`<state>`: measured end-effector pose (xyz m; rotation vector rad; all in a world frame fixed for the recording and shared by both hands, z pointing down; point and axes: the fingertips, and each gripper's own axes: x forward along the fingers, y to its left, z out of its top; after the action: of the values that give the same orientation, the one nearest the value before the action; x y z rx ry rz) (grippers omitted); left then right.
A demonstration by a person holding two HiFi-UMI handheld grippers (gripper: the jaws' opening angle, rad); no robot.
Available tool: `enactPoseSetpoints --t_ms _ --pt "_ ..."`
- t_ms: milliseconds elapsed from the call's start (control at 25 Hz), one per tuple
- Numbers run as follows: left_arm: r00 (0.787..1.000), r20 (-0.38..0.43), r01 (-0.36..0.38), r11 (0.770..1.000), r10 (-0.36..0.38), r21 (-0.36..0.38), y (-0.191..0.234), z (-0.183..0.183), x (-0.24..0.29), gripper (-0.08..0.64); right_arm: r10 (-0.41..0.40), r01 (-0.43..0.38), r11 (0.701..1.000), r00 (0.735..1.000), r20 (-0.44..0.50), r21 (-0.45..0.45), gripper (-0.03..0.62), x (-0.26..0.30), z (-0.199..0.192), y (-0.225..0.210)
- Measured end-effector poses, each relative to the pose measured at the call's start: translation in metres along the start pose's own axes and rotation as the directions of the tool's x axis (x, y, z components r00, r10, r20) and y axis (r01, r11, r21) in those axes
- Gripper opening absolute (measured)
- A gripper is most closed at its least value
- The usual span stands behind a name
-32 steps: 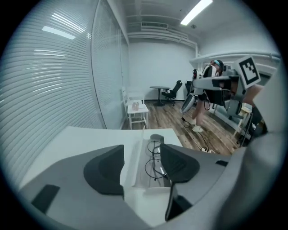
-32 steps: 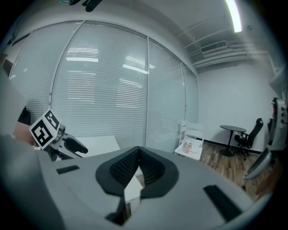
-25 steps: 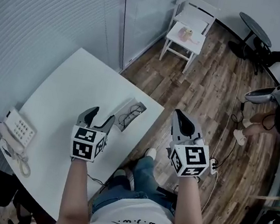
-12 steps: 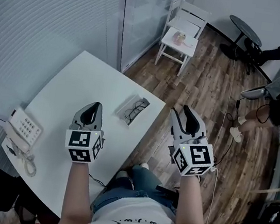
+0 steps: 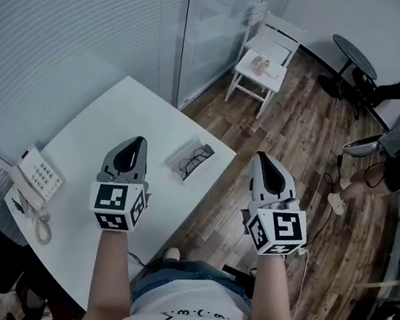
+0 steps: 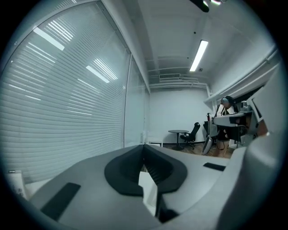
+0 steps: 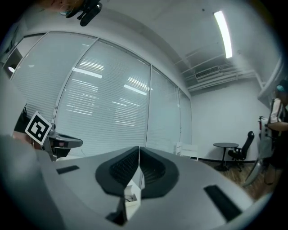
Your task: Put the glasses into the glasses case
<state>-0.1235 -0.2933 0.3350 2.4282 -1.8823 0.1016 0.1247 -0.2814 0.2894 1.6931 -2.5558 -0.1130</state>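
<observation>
Lying on white table [image 5: 118,110]: glasses [image 5: 197,158], seemingly cased.

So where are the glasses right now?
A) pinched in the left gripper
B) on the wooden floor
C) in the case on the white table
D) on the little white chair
C: the glasses lie inside the glasses case, which sits near the edge of the white table.
</observation>
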Motion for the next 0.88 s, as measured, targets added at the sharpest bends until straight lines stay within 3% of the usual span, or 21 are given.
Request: enactPoseSetpoints --t_ms 400,880 --pt "0.997 0.074 -0.004 0.999 0.001 0.044 -0.025 0.035 -0.012 0.017 0.004 0.0 0.998 0.998 0.059 -0.064 0.011 -0.024 0.035 -0.014" --pt "0.992 0.123 0.002 0.992 -0.017 0.124 -0.035 0.061 -0.029 0.017 0.011 -0.006 0.998 0.996 0.092 -0.055 0.011 -0.037 0.041 -0.008"
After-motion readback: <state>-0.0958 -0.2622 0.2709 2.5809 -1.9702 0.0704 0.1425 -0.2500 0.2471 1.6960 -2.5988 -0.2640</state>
